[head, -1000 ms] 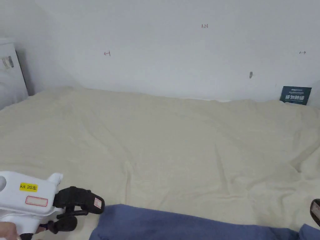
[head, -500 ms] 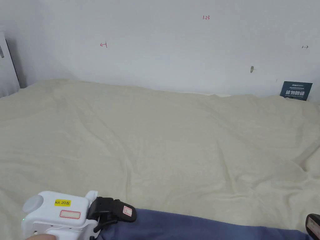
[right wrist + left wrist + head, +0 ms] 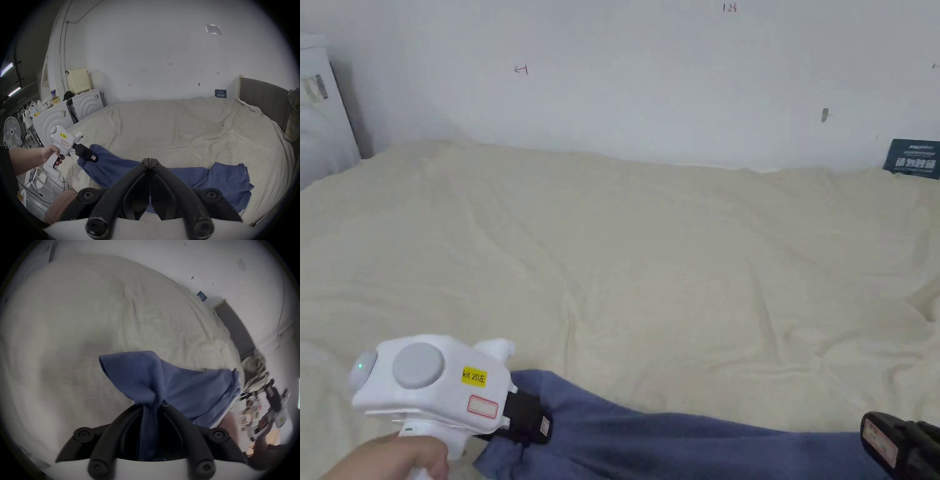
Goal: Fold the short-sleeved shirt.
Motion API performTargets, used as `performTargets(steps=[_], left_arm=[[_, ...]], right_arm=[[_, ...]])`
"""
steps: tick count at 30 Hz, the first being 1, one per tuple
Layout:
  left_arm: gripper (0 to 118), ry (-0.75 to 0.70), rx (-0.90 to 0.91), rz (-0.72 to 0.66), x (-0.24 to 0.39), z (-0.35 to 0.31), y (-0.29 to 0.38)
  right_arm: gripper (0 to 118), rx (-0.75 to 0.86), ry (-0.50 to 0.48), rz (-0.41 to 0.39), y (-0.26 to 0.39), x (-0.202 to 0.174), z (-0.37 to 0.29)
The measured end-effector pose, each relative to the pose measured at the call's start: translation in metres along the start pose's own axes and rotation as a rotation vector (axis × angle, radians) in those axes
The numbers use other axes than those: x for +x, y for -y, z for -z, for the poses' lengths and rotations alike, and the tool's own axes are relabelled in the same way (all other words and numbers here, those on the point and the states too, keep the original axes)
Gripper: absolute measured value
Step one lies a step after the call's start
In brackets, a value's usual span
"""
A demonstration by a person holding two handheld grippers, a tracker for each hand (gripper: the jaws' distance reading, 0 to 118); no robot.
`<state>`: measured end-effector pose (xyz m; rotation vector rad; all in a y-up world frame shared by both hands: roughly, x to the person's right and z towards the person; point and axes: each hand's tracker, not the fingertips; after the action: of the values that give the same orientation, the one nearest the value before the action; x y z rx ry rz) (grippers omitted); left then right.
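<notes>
shirt (image 3: 211, 180): blue, strung across the bed's (image 3: 675, 250) near edge, bottom of head view | left gripper (image 3: 151, 404): clamped on a bunched corner, lifting it to spread | right gripper (image 3: 150, 160): jaws pressed together, whether cloth sits between them I cannot tell

Cream bedsheet (image 3: 675, 262) is covering the whole bed, lying rumpled with long creases running across it. White wall (image 3: 650, 81) is rising behind the bed, carrying small red pen marks (image 3: 521, 69) and a dark spot (image 3: 824, 114). Dark blue card (image 3: 914, 157) is leaning against the wall at the sheet's far right edge. Grey padded headboard (image 3: 263, 99) is standing at the right end of the bed, with a plaid cloth (image 3: 293, 116) hanging over it. Two white appliances (image 3: 87, 104) are standing beside the bed's left end, a cream box (image 3: 78, 82) sitting on the farther one. A fan (image 3: 12, 131) is standing farther left.
</notes>
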<state>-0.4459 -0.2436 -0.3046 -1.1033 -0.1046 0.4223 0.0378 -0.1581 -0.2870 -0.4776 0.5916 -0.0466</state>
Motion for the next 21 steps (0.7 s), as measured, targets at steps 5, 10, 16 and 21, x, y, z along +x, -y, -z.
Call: performTargets(steps=[5, 10, 16, 21], left_arm=[[11, -0.335, 0.026, 0.018, -0.010, -0.053, 0.006], [11, -0.424, -0.040, 0.025, 0.015, -0.070, 0.002], [11, -0.146, -0.075, 0.085, 0.117, -0.019, -0.015], [118, 0.173, -0.160, 0.080, 0.172, 0.050, -0.028]], right_arm=[[0, 0.026, -0.011, 0.028, 0.000, 0.010, 0.000], [0, 0.030, -0.009, 0.042, 0.004, 0.021, -0.007], [0, 0.009, 0.003, 0.064, 0.014, 0.033, -0.020], [0, -0.003, 0.027, 0.079, 0.019, 0.045, -0.033]])
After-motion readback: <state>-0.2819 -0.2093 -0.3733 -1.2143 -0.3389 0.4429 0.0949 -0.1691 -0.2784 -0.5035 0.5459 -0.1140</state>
